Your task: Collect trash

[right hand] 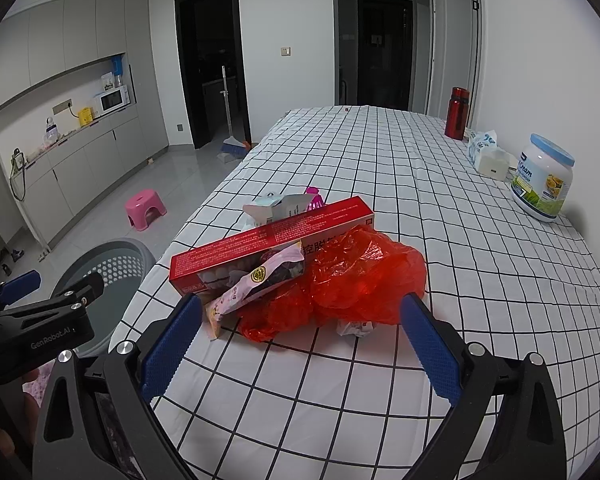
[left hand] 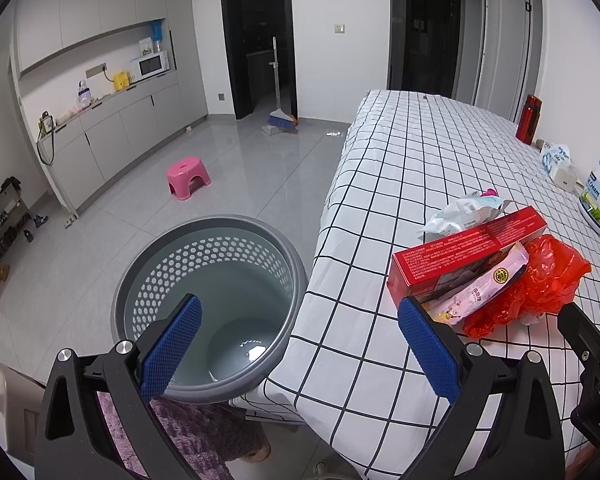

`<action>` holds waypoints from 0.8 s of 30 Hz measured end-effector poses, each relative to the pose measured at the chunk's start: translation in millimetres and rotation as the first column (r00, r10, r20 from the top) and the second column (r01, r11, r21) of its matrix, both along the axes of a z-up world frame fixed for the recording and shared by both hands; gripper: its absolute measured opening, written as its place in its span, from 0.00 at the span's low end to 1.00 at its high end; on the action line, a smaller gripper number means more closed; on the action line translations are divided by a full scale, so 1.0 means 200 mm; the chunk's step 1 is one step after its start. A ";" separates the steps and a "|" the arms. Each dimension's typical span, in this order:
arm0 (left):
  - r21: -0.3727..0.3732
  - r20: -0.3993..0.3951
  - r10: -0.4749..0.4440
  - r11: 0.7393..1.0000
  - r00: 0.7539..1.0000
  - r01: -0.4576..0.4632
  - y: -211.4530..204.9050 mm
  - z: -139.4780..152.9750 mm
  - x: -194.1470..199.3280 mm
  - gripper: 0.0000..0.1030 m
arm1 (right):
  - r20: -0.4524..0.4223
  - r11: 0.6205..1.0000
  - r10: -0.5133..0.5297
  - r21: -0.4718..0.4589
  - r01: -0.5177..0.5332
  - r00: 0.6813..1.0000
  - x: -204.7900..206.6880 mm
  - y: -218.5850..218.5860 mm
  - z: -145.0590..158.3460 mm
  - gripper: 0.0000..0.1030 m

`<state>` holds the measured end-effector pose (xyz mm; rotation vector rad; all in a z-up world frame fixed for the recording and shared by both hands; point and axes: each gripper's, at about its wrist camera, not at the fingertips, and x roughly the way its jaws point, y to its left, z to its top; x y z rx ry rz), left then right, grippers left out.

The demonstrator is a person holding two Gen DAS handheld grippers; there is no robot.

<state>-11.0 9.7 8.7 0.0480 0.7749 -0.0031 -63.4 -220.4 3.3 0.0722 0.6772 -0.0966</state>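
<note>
A long table (right hand: 380, 360) under a white cloth with a black grid fills the right of the room; grey floor tiles and grey cabinets lie to the left. The trash sits in one pile near the table's near left corner: a red carton (right hand: 268, 240), a pink snack wrapper (right hand: 256, 280) leaning against it, a crumpled red plastic bag (right hand: 360, 280) touching both, and a white pouch (right hand: 276, 206) behind the carton. I hold my right gripper (right hand: 300, 344) just short of the pile, jaws spread wide, nothing between them. My left gripper (left hand: 300, 340) is likewise wide open and empty (one finger over the bin, the other over the table edge). The grey perforated bin (left hand: 210, 300) stands on the floor against the table.
</note>
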 end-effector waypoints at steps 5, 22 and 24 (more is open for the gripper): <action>0.000 -0.001 0.000 1.000 1.000 0.000 0.00 0.00 0.00 0.94 | 0.002 1.000 -0.002 0.001 0.002 1.000 0.00 0.01 -0.01 0.92; 0.013 -0.028 -0.021 1.000 0.999 0.022 -0.06 -0.11 0.04 0.94 | -0.053 0.997 -0.065 0.033 0.067 0.996 0.05 -0.18 -0.14 0.92; 0.007 -0.035 -0.030 1.000 0.999 0.031 -0.07 -0.12 0.05 0.94 | -0.059 0.996 -0.075 0.042 0.077 0.995 0.06 -0.21 -0.16 0.92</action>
